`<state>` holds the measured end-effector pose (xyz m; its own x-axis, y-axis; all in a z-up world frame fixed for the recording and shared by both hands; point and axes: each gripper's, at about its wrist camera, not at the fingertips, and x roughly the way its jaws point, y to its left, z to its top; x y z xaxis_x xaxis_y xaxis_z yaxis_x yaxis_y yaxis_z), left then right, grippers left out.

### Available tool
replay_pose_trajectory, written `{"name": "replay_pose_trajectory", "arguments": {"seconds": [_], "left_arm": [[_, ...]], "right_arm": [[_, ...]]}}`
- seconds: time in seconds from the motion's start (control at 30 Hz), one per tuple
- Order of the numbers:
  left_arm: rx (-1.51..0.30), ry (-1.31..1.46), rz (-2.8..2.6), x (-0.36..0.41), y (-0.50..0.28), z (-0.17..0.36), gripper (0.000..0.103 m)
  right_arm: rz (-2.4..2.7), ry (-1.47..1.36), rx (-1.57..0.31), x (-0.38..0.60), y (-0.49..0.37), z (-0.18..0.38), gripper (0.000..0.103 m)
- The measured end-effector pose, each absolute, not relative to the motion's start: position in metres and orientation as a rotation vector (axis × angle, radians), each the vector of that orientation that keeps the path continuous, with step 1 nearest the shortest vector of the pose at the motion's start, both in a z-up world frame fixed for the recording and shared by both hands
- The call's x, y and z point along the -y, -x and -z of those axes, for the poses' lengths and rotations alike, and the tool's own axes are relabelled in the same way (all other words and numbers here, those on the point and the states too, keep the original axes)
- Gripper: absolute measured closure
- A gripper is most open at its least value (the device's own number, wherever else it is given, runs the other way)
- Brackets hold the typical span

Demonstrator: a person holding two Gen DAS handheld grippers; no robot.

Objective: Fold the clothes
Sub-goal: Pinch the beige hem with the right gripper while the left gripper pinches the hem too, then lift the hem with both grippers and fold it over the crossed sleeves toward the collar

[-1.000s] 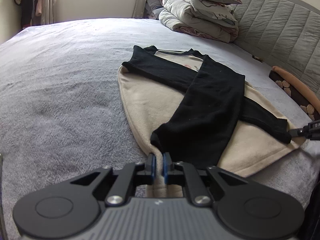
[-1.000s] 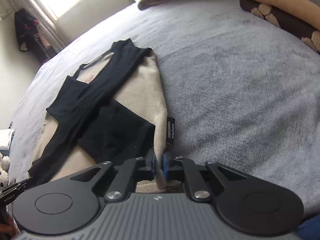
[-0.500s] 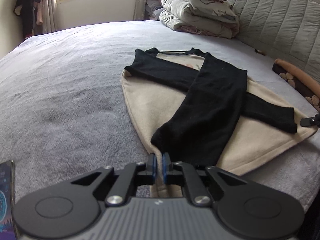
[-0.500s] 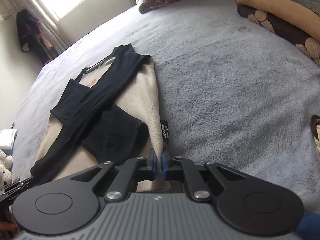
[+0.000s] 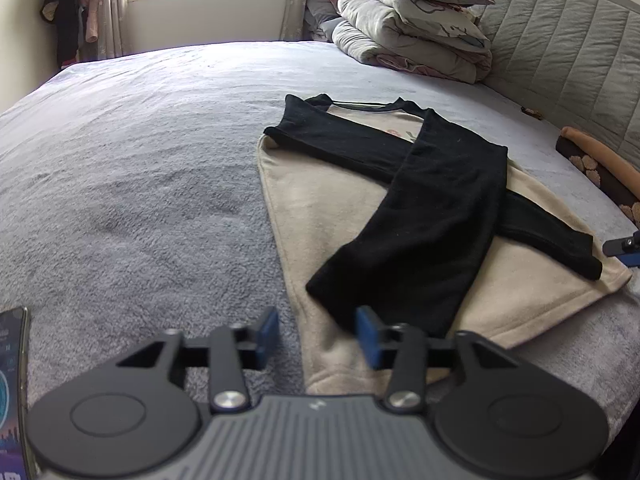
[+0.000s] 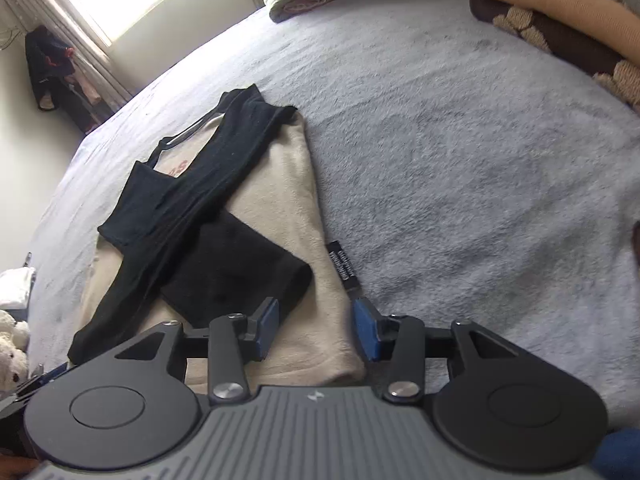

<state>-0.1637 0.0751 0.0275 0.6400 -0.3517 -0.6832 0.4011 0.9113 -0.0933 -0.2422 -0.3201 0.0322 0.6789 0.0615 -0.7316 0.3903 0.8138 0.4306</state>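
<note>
Cream sweater (image 5: 328,216) with black sleeves (image 5: 432,208) crossed over its front, spread flat on the grey bed (image 5: 132,160), hem toward the near edge, collar toward the far edge. Left gripper (image 5: 318,334) just opened, jaws moderately apart over the hem's left corner, pads pressing on nothing. Right gripper (image 6: 316,330) likewise just opened, straddling the hem's right corner beside a black label (image 6: 342,266), cloth lying loose between its pads. Folded quilts (image 5: 412,36) stacked at the far corner by the headboard (image 5: 560,60)
</note>
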Motion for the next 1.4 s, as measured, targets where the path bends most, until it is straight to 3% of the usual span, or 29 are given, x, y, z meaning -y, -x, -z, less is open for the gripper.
{"name": "replay_pose_trajectory", "arguments": {"seconds": [0.2,0.47,0.53,0.57,0.7,0.87,1.2,1.4], "left_arm": [[-0.773,-0.029,0.449,-0.075,0.160,-0.026,0.031],[-0.775,0.028,0.451,-0.071,0.154,-0.023,0.030],[-0.776,0.028,0.444,-0.070,0.152,-0.022,0.034],[-0.777,0.023,0.437,-0.069,0.151,-0.022,0.042],[-0.778,-0.009,0.426,-0.064,0.149,-0.021,0.068],[-0.777,-0.028,0.421,-0.062,0.151,-0.026,0.090],[-0.740,0.037,0.397,-0.070,0.137,-0.058,0.093],[-0.740,0.050,0.373,-0.059,0.091,-0.074,0.093]], "right_arm": [[0.188,-0.609,-0.820,0.314,0.232,-0.026,0.050],[0.187,-0.578,-0.780,0.305,0.227,-0.024,0.045],[0.203,-0.550,-0.766,0.301,0.226,-0.023,0.051],[0.211,-0.522,-0.765,0.298,0.224,-0.022,0.054],[0.212,-0.470,-0.759,0.291,0.223,-0.021,0.086],[0.211,-0.509,-0.725,0.295,0.231,-0.025,0.092],[0.127,-0.788,-0.630,0.329,0.227,-0.048,0.092],[0.112,-0.920,-0.622,0.351,0.184,-0.049,0.092]]}}
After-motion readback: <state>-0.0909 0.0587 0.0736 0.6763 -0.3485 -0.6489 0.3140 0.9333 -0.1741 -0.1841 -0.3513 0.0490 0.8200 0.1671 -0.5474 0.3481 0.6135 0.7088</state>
